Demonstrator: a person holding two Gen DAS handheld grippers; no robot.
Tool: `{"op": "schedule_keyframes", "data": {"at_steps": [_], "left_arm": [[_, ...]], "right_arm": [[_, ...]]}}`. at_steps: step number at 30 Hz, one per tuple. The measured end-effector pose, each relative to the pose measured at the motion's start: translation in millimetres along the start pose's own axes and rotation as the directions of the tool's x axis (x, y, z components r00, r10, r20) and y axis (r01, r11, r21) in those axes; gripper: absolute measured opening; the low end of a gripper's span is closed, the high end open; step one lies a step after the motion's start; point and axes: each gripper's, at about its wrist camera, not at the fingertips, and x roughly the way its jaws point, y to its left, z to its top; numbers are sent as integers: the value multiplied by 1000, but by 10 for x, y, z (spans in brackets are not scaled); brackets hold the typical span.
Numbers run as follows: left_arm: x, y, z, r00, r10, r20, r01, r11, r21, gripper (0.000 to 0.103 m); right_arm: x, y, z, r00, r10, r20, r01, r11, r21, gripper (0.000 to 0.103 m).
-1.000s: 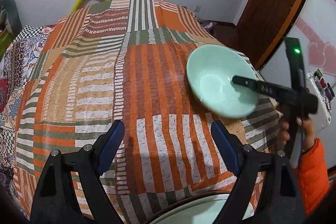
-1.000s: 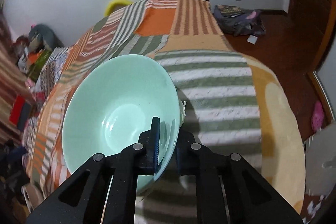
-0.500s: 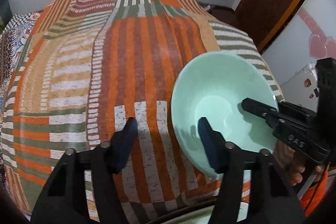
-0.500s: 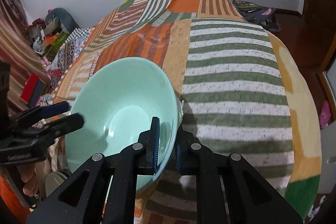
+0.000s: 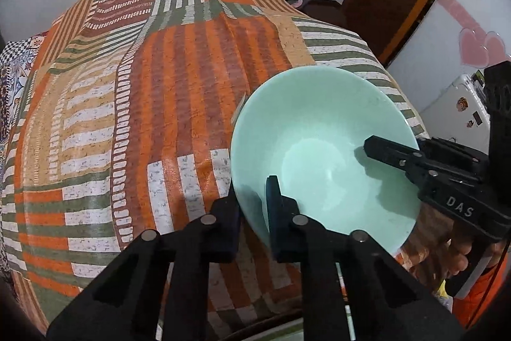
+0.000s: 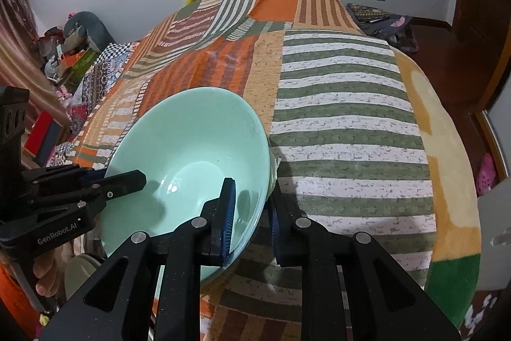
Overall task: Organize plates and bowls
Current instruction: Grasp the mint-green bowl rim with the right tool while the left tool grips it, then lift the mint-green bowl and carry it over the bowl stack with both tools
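Green bowl [image 5: 322,149] now pinched at its near rim by the left gripper [image 5: 252,206], just closed; right gripper [image 6: 252,213] has begun loosening: a handover.

pale dish [image 5: 281,333] cut off, perhaps a plate

Mint-green bowl [image 5: 319,130], orange-striped patchwork cloth [image 5: 159,85]

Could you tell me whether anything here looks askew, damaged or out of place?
The mint-green bowl is tilted rather than level, held above the striped tablecloth with the left gripper and the right gripper both straddling its rim. No chips, cracks or spills are visible.
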Motion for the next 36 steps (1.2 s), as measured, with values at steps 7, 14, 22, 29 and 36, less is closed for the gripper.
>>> {"op": "schedule_keyframes", "data": {"at_steps": [7, 14, 22, 29, 36], "left_arm": [[41, 46, 11, 999, -33, -18, 32, 999, -30, 13], [-30, 8, -11, 999, -36, -12, 36, 998, -42, 13], [-495, -118, -132, 997, -31, 75, 32, 999, -12, 13], [-1028, -120, -311, 989, -51, 141, 54, 998, -12, 13], [-1553, -48, -593, 979, -40, 199, 44, 999, -15, 13]], "right_arm": [[-45, 7, -6, 1000, -23, 18, 23, 1000, -7, 26], [-93, 89, -21, 999, -37, 32, 38, 999, -19, 13], [-381, 154, -39, 997, -19, 73, 19, 1000, -2, 13], [-810, 434, -97, 990, -9, 137, 15, 999, -42, 13], [-1050, 741, -207, 984, 16, 177, -5, 998, -63, 13]]}}
